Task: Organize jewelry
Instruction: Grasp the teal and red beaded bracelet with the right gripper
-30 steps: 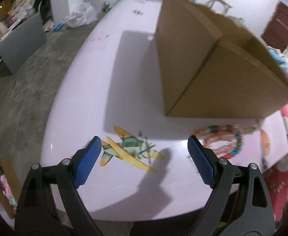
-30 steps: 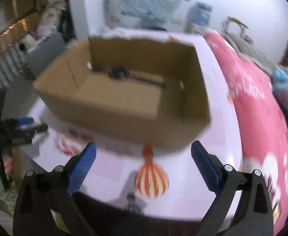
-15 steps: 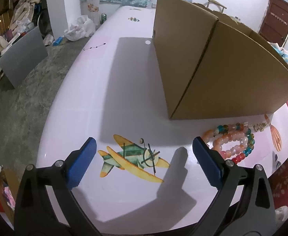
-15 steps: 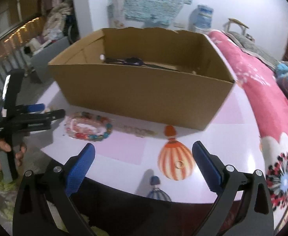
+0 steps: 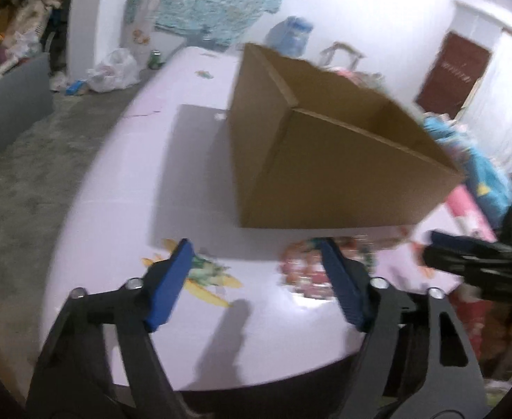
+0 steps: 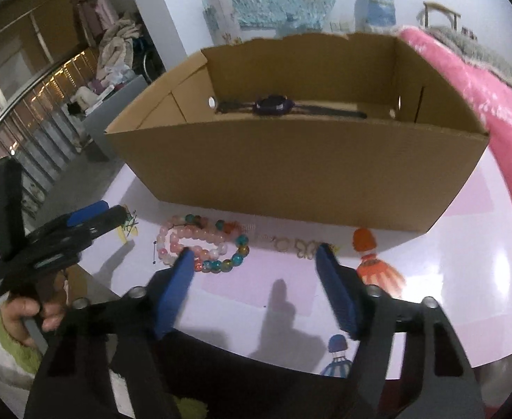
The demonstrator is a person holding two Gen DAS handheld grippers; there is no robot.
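Beaded bracelet (image 6: 200,244), pink with teal and orange beads, lies mid-frame; my right gripper (image 6: 256,279) is closing, empty; left gripper (image 5: 259,279) likewise.

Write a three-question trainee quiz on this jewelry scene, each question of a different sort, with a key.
1. True or false: the bead bracelets lie inside the cardboard box.
2. Which item is already in the box? A) dark watch B) gold butterfly chain C) beads
3. Fill in: neither the left gripper nor the right gripper has anything ____ its fingers.

Key
1. False; they rest on the table in front of it.
2. A
3. between
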